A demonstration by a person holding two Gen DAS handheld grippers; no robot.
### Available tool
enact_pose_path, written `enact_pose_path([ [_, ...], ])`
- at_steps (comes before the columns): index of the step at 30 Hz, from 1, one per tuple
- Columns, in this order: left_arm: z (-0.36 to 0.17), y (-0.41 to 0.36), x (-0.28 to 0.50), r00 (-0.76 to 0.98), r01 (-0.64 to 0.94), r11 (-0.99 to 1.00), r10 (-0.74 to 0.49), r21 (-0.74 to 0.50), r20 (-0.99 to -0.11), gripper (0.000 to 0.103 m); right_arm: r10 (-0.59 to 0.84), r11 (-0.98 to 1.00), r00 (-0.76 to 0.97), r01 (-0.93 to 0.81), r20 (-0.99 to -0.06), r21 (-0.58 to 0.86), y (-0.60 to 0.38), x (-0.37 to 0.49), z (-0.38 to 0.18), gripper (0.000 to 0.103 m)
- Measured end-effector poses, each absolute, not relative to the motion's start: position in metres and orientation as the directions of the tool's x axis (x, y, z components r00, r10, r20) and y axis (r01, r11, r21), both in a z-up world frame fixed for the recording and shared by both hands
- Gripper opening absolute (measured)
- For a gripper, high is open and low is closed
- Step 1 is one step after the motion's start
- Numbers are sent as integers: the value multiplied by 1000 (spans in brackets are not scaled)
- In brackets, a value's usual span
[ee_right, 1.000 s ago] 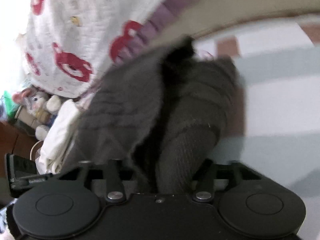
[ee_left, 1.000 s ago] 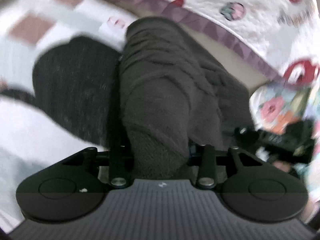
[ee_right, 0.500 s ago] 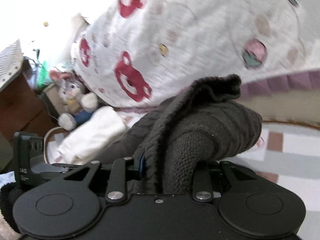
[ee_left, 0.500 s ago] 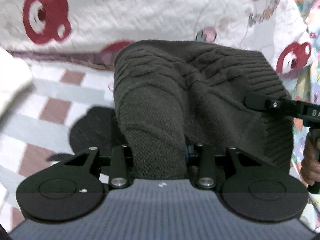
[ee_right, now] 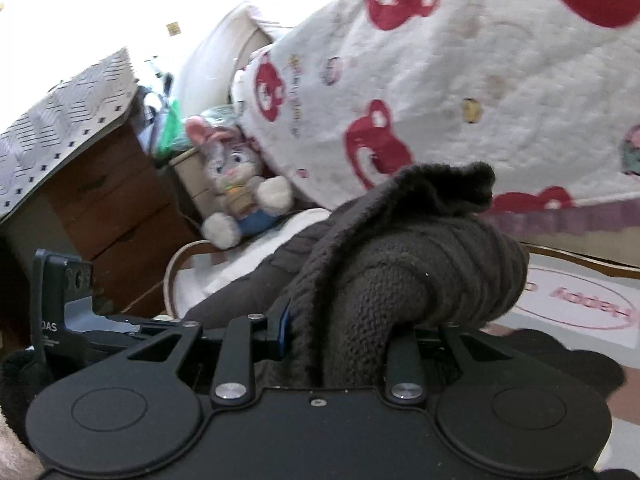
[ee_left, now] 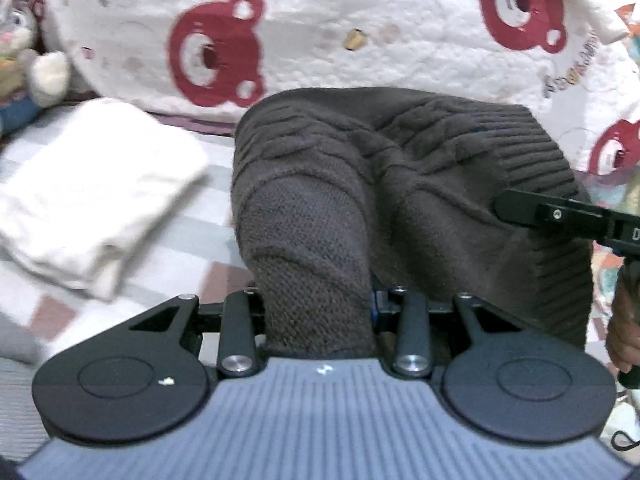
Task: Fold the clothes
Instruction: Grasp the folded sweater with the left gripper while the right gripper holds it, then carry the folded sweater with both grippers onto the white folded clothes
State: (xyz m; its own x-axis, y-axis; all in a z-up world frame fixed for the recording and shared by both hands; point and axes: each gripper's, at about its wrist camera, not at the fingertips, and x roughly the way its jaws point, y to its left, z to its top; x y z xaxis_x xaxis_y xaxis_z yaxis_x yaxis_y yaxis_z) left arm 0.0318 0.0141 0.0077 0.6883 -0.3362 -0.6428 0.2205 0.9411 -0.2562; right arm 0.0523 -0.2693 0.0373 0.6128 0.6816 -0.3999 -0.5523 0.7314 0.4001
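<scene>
Both jaws are closed on the dark brown knitted sweater (ee_left: 400, 184): the left gripper (ee_left: 316, 304) pinches one thick fold of it, and the right gripper (ee_right: 344, 340) pinches another bunch, so the garment hangs between them above the checked bed sheet (ee_left: 224, 232). Beside it, on the sheet, lies a folded white cloth (ee_left: 92, 196). Further back stands a white quilt with red bears (ee_left: 320, 32), and a plush rabbit (ee_right: 236, 184) sits near wooden drawers (ee_right: 116, 216)
</scene>
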Motion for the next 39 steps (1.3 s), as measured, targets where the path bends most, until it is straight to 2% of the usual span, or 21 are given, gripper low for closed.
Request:
enact_pose_path([
  [10, 29, 74, 29, 719, 120, 982, -189, -149, -668, 35, 722, 689, 563, -640, -404, 340, -195, 45, 67, 33],
  [16, 29, 108, 70, 698, 91, 991, -132, -96, -704, 34, 721, 682, 544, -668, -429, 297, -151, 82, 67, 33],
  [21, 50, 149, 107, 709, 83, 995, -94, -50, -699, 34, 758, 642, 531, -710, -379, 289, -118, 116, 73, 32],
  [26, 73, 194, 169, 735, 74, 997, -38, 24, -677, 35, 818, 574, 507, -757, -273, 314, -87, 175, 71, 32],
  [29, 40, 218, 217, 696, 33, 999, 2, 35, -718, 38, 841, 540, 488, -759, -231, 364, -68, 231, 38, 33],
  [31, 14, 234, 251, 663, 2, 999, 29, 40, -748, 40, 843, 533, 475, -679, -252, 506, -57, 279, -9, 34],
  [33, -25, 245, 272, 611, -31, 999, 44, 32, -791, 40, 838, 539, 471, -646, -274, 540, -56, 284, -26, 35],
  [34, -45, 249, 278, 588, -54, 998, 53, 27, -807, 44, 836, 544, 470, -634, -285, 550, -56, 284, -33, 36],
  [35, -56, 254, 276, 603, -82, 997, 49, 0, -796, 49, 833, 548, 468, -621, -296, 560, -56, 284, -40, 37],
  [39, -65, 268, 253, 681, -105, 991, 10, -84, -732, 53, 821, 566, 461, -570, -338, 596, -55, 283, -66, 49],
])
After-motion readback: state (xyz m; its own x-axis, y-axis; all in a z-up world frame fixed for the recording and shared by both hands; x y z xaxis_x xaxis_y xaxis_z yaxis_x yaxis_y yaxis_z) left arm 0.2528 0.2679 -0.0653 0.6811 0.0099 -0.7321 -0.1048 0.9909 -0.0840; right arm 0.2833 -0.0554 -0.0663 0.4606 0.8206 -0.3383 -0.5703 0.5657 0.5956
